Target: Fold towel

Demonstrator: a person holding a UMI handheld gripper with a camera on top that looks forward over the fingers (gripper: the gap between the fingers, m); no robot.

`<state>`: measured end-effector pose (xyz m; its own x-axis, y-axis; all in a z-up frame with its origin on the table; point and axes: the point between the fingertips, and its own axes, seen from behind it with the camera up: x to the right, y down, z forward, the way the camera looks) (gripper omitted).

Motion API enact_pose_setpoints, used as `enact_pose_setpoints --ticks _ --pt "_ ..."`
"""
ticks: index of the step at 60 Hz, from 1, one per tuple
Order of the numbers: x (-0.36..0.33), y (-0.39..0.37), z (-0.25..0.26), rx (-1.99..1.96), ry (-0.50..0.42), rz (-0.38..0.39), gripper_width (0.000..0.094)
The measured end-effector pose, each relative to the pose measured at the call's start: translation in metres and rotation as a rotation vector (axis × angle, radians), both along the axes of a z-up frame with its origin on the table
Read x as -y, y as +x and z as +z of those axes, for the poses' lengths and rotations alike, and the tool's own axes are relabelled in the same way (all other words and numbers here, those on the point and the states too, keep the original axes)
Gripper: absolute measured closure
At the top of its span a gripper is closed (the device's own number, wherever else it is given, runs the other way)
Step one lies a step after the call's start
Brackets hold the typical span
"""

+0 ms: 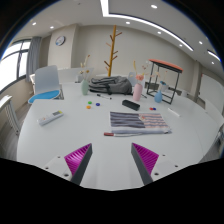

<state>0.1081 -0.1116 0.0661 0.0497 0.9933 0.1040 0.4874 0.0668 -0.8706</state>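
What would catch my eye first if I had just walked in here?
Probably the striped towel, lying flat on the white table just beyond the gripper, whose pink-padded fingers stand open and hold nothing. Behind it, clutter runs across the table's far side, and a bare wooden coat stand rises by the wall.

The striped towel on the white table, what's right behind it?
Just beyond the striped towel lies a black remote-like object, with bottles and a grey bag farther back on the table. Whatever lies beneath the towel is covered. The gripper is open, short of it.

Hand-held gripper (112, 160) level, fingers (78, 160) spread apart, nothing between
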Motion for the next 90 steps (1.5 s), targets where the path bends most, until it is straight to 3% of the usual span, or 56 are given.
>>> enact_pose_setpoints --ticks 21,47,50,52,55,56,62,70,78,84,90 --pt "-0.016 -0.130 -0.041 0.011 -0.049 0.017 0.0085" --pt "-0.029 -0.236 -0.079 0.087 -0.025 0.050 0.0095" --pt "-0.029 -0.236 -0.085 0.107 -0.030 0.050 0.0170" --pt "-0.027 -0.237 -0.088 0.113 -0.040 0.054 0.0372" --pt "-0.037 -0.238 -0.087 0.119 0.008 0.028 0.0837" --pt "-0.045 -0.238 -0.086 0.118 0.040 0.001 0.0868" --pt "-0.042 -0.234 -0.087 0.139 0.047 -0.011 0.0884" --pt "-0.003 -0.222 -0.075 0.177 -0.118 0.037 0.0894" --pt "0.020 -0.218 -0.011 0.119 -0.238 0.068 0.0895" --pt "-0.016 -0.221 0.031 0.076 -0.289 0.015 0.0894" --pt "-0.078 -0.221 0.046 0.066 -0.265 -0.035 0.0894"
